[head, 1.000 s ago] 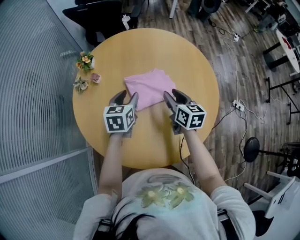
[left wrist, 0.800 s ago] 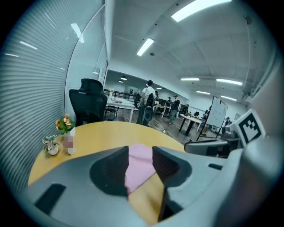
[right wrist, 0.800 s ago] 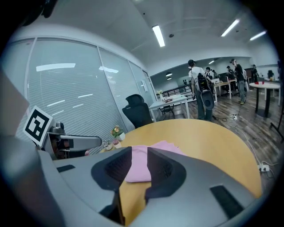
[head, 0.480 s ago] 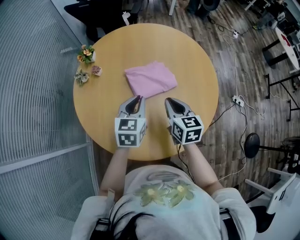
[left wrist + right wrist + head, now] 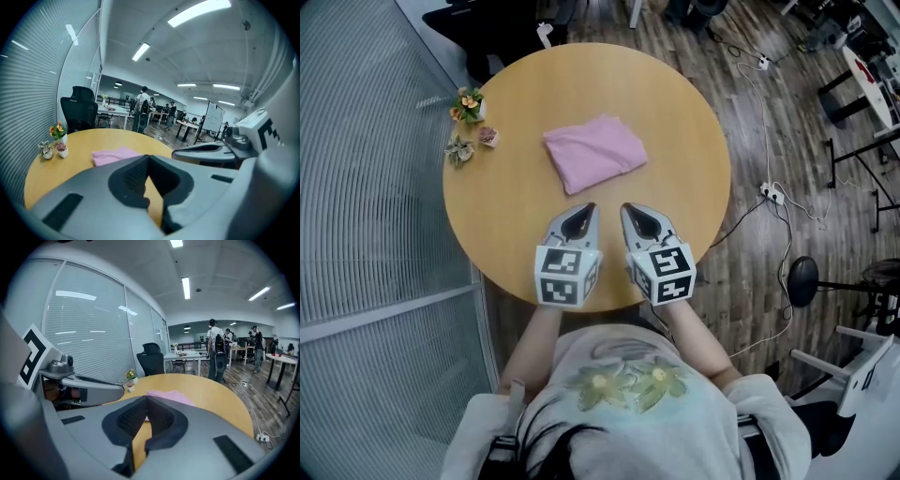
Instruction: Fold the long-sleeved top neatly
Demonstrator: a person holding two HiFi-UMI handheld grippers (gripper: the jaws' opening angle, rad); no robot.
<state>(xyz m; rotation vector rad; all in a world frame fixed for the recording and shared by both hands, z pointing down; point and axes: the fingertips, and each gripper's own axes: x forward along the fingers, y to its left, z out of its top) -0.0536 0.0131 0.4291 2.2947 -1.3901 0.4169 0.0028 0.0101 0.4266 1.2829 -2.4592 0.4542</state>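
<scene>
A second ago both tools sat at the near edge of the pink top (image 5: 593, 153) with their jaws spread. Now they are drawn back from it towards the person and hang over the near rim of the round table (image 5: 694, 141), with bare wood showing between their tips and the cloth. The left gripper (image 5: 581, 210) has its jaws pressed together with nothing in them, and so does the right gripper (image 5: 634, 210): each gripper view shows the tips meeting, with only tabletop and the distant cloth beyond. The top lies alone as a small, compact, roughly four-sided bundle, slightly skewed, with no sleeve trailing out. It has not shifted on the table since the release. That reads as a finished fold with the hands retreating, though the layers inside cannot be checked. The two grippers sit side by side on the person's side of the top, almost touching, both pointing at it and tipped gently downward, their marker cubes turned up and the forearms (image 5: 534, 342) running straight back to the body. To the left of the top, well apart, small flower pots (image 5: 469, 105) stand at the table's edge.
</scene>
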